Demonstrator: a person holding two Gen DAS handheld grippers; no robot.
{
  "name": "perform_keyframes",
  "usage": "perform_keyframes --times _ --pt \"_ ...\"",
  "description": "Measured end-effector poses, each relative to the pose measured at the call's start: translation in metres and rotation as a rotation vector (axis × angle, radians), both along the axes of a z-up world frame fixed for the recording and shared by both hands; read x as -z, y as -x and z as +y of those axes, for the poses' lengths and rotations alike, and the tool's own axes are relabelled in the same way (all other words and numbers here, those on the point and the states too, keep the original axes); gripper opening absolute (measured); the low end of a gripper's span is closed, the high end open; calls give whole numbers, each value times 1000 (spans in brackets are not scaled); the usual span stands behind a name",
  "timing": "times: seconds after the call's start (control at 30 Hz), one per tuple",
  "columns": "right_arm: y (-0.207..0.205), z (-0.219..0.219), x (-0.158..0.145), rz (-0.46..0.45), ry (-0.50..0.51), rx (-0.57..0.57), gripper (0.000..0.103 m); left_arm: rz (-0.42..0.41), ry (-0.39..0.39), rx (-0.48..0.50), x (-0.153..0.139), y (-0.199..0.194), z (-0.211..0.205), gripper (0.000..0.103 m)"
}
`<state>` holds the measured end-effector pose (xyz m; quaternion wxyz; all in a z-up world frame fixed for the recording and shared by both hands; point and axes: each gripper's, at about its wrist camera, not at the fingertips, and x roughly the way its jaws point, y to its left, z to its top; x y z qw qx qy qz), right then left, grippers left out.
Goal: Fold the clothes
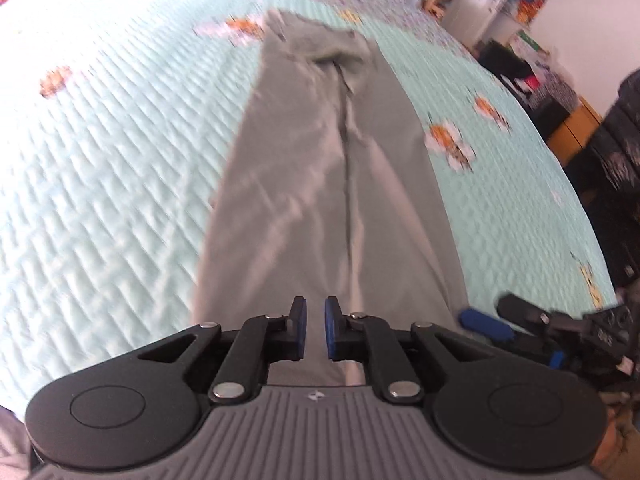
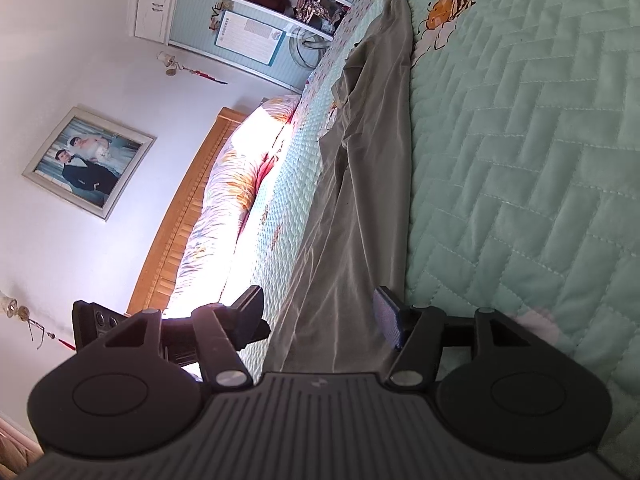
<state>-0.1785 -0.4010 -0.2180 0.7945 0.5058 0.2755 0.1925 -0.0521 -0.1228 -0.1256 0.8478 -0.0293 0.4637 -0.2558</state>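
Grey-green trousers point(image 1: 316, 184) lie stretched out lengthwise on the mint quilted bed cover point(image 1: 112, 152), their legs side by side and the waist at the far end. The left gripper point(image 1: 315, 328) hangs above the trousers' near end with its fingers parted by a narrow gap and no cloth between them. The right gripper point(image 2: 320, 320), turned on its side just beside the trousers' near edge, has its fingers spread wide and grips nothing.

Trousers point(image 1: 320, 184): near hem hidden under left claw point(image 1: 315, 330); far waist motion-blurred. Shelf clutter point(image 1: 520, 4) far right of claw: smeared, unreadable. Right claw point(image 2: 320, 324): cloth end beneath it cut off by body.
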Motion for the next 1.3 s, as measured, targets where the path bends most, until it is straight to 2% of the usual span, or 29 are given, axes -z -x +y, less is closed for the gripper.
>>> perform_keyframes --times 0.1,0.17,0.2,0.27,0.3,0.4,0.53,0.6,0.7,0.77,0.8,0.87,0.93,1.13,1.17,1.27,1.3 --pt "-2 -11 -9 18 7 68 65 -34 69 43 -8 -6 -3 18" --pt "-10 -20 -13 39 7 114 65 -15 135 122 -4 -11 -17 28" --pt "-17 -25 -14 53 6 134 65 -10 156 152 0 -14 -27 30" --pt "-38 -34 -17 84 57 163 65 -9 181 207 12 -20 -47 30" --pt "-50 -36 -19 92 94 167 65 -5 168 212 20 -24 -58 31" --pt "-87 -44 -19 104 171 156 65 60 151 270 47 -31 -79 31" --pt "-137 -60 -16 135 217 156 64 68 190 259 61 -29 -67 30" --pt "-161 -69 -12 148 214 154 62 83 218 241 67 -30 -60 26" --pt "-191 -80 -1 158 194 137 51 108 247 217 71 -32 -53 19" --pt "-204 -90 8 174 148 136 31 96 242 229 70 -28 -50 19" --pt "-207 -95 13 184 118 136 26 89 239 235 70 -25 -49 19" --pt "-213 -105 23 204 60 137 5 80 238 243 70 -22 -46 19" --pt "-216 -106 27 196 41 129 2 77 243 246 70 -19 -44 19" --pt "-225 -103 25 180 26 97 4 88 259 241 73 -19 -40 19" --pt "-224 -103 24 179 39 94 1 87 259 243 73 -19 -40 19" --pt "-219 -103 7 157 194 124 0 83 261 248 74 -19 -40 19" --pt "-218 -107 7 162 206 147 0 81 262 250 75 -19 -40 19"
